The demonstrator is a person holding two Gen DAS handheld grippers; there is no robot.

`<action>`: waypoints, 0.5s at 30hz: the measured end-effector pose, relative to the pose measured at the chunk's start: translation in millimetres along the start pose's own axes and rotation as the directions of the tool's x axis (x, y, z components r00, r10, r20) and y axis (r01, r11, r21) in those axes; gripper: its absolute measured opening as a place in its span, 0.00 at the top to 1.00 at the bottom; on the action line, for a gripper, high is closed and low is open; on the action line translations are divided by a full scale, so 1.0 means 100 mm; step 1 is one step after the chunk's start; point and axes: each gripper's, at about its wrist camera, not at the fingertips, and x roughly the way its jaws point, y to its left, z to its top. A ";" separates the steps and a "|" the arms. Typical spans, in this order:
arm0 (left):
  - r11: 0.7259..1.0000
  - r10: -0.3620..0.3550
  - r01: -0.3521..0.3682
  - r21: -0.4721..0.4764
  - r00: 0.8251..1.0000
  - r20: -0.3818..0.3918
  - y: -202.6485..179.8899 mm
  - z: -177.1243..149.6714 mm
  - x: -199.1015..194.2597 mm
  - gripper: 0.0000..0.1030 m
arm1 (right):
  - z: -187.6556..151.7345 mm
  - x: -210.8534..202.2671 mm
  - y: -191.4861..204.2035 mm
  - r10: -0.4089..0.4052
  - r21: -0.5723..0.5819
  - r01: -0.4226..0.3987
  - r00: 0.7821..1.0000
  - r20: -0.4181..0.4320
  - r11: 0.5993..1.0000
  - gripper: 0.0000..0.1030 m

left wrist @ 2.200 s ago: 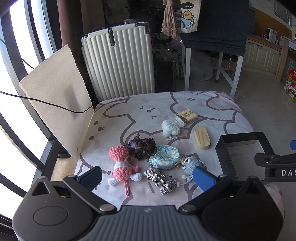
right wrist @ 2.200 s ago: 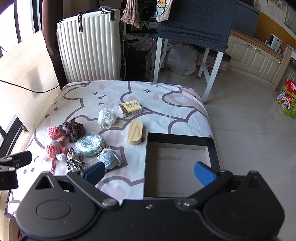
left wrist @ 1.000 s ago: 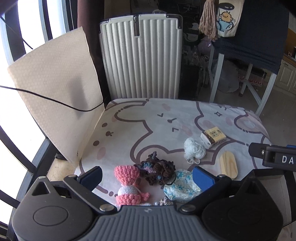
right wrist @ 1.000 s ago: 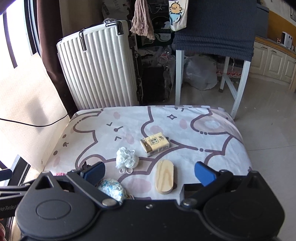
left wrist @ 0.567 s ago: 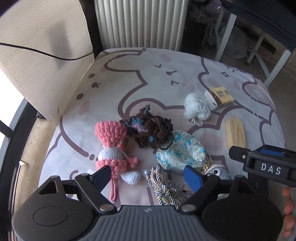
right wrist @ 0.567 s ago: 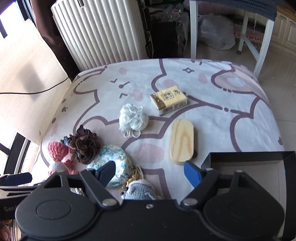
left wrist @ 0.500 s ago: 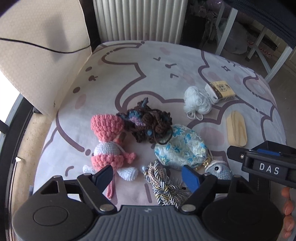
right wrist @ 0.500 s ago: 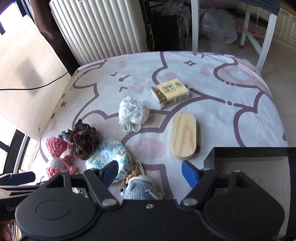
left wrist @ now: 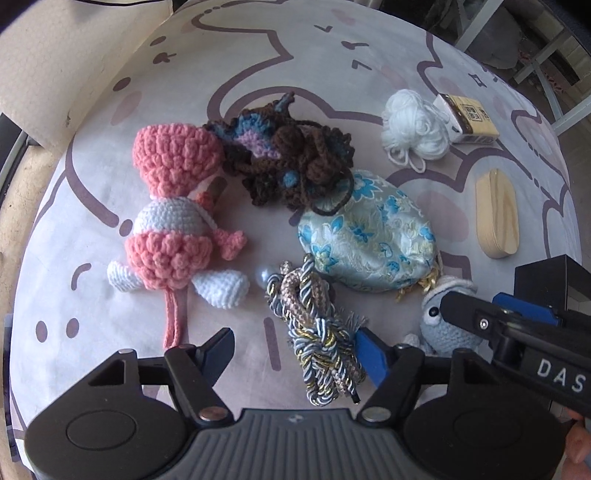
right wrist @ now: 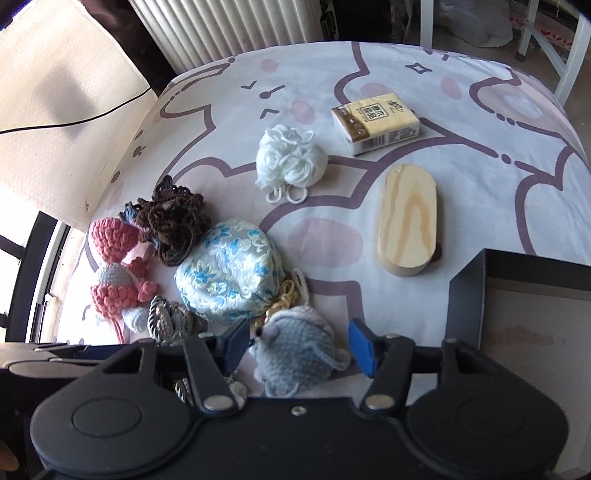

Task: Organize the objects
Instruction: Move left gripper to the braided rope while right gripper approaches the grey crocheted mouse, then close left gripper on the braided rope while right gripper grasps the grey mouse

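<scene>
Soft items lie clustered on the cartoon-print cloth [left wrist: 258, 74]. My left gripper [left wrist: 295, 345] points down over a braided blue-and-gold cord [left wrist: 317, 332]. Its jaws are closing, with the cord between them against the right pad and the left pad still apart. My right gripper [right wrist: 298, 343] straddles a grey-blue crochet toy [right wrist: 295, 356]. Its jaws are closing too, and a small gap remains at the right pad. Next to the cord lie a pink crochet doll [left wrist: 173, 221], a brown crochet piece [left wrist: 291, 158] and a blue floral pouch [left wrist: 369, 236].
A white yarn ball [right wrist: 291, 162], a tissue pack [right wrist: 376, 122] and a wooden block [right wrist: 410, 218] lie farther back. An open black box [right wrist: 465, 295] stands at the right of the cloth. A ribbed white suitcase [right wrist: 229, 26] and a beige board [right wrist: 55, 92] stand behind.
Both grippers have dropped toward the cloth and tipped downward, and their jaws have narrowed. The cord now sits between the left fingers and the grey toy between the right ones.
</scene>
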 end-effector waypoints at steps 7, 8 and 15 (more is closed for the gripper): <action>1.000 -0.002 0.002 0.001 0.999 -0.038 -0.04 0.01 0.17 0.31 | -0.02 -0.02 -0.03 0.004 -0.010 -0.004 1.000 -0.031 1.000 0.41; 1.000 -0.005 0.005 0.001 0.999 -0.039 -0.04 0.00 0.18 0.34 | -0.02 0.00 -0.04 -0.001 -0.012 0.000 0.999 -0.037 1.000 0.41; 0.999 -0.043 0.042 -0.025 0.999 -0.024 -0.04 0.01 0.13 0.60 | -0.08 0.12 0.01 -0.014 -0.029 0.013 0.998 -0.056 0.999 0.42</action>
